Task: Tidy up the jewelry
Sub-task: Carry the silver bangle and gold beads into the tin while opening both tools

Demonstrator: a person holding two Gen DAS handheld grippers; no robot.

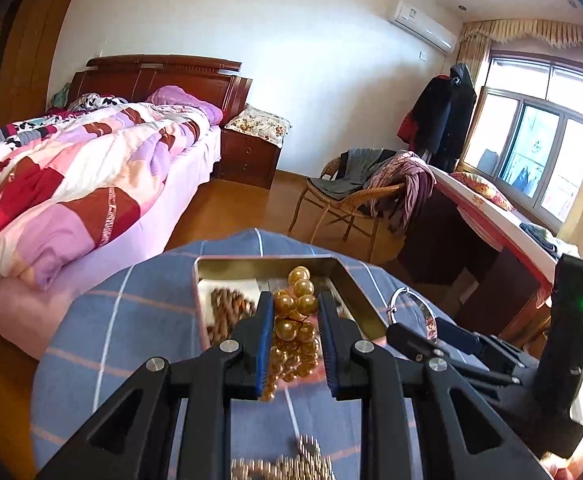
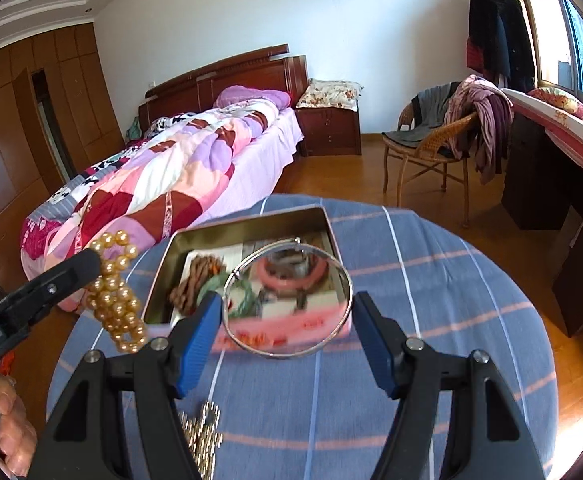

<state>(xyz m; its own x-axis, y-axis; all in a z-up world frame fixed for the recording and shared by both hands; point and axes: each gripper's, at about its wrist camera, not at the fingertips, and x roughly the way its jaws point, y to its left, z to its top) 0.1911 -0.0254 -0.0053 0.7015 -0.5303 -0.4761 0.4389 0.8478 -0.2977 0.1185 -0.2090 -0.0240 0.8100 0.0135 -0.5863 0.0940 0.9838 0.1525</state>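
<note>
Left gripper [image 1: 294,340], jaws narrowed and pinching a bundle of gold beads [image 1: 293,332], strands bulging past the blue pads and dangling below them, lifted clear of the tablecloth. Right gripper [image 2: 287,334], jaws spread wide around a thin silver bangle [image 2: 287,298], ring spanning the gap from pad to pad and raised in the air; left pad meeting the rim, contact at the right pad too blurred to tell. Beyond both pairs of jaws, an open metal tin [image 2: 247,220] with a pink outer wall, toward the far edge of the tabletop, holding a brown twisted strand [image 2: 197,276] at its left side, something green beside that and a pink ring [image 2: 291,270] seen through the bangle. Near edge of the tabletop: a heap of small gold-coloured chain [image 2: 201,428], lying loose on the blue checked tablecloth [image 2: 431,320]. In the right wrist view, left gripper with its beads hanging just left of the tin, a hand [image 2: 13,436] at the lower left corner. Behind the table, a bed [image 2: 179,172] with a patchwork quilt, a wicker chair [image 2: 423,148] draped with clothes.
</note>
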